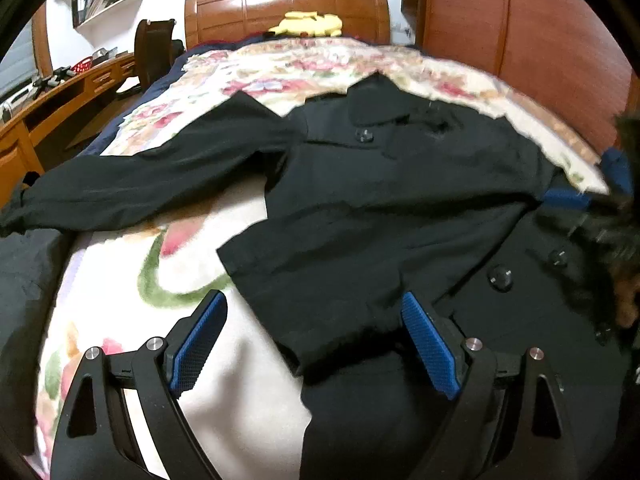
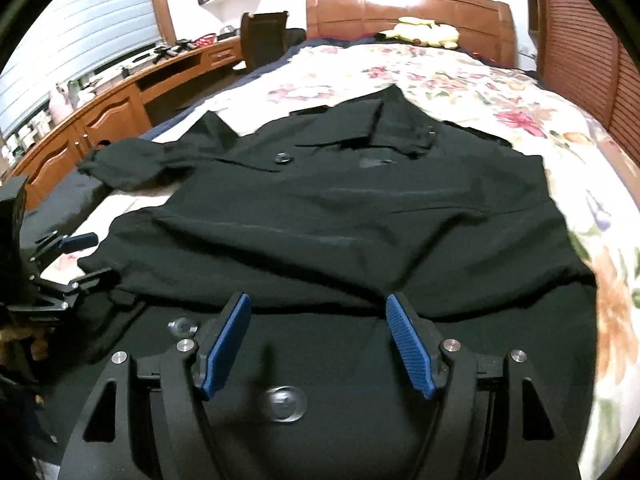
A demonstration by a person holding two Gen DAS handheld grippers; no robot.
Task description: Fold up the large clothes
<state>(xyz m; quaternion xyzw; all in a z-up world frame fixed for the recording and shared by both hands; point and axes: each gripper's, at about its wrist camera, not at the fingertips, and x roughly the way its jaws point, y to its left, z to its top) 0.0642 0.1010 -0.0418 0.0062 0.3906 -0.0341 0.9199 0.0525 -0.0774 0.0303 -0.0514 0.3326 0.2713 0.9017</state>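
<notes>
A large black coat (image 1: 384, 200) lies spread on the bed, collar toward the headboard, buttons showing. Its left sleeve (image 1: 140, 184) stretches out to the left. The lower part looks folded up over the body. My left gripper (image 1: 314, 308) is open and empty, hovering over the coat's lower left edge. In the right wrist view the coat (image 2: 340, 216) fills the middle. My right gripper (image 2: 318, 308) is open and empty above the coat's lower fold. The left gripper (image 2: 76, 256) shows at the left edge of that view.
The bed has a floral blanket (image 1: 280, 68) and a wooden headboard (image 2: 408, 8) with a yellow plush toy (image 2: 424, 32). A wooden desk (image 2: 120, 96) and a chair (image 2: 264, 40) stand to the left. A wooden wardrobe (image 1: 520, 28) is on the right.
</notes>
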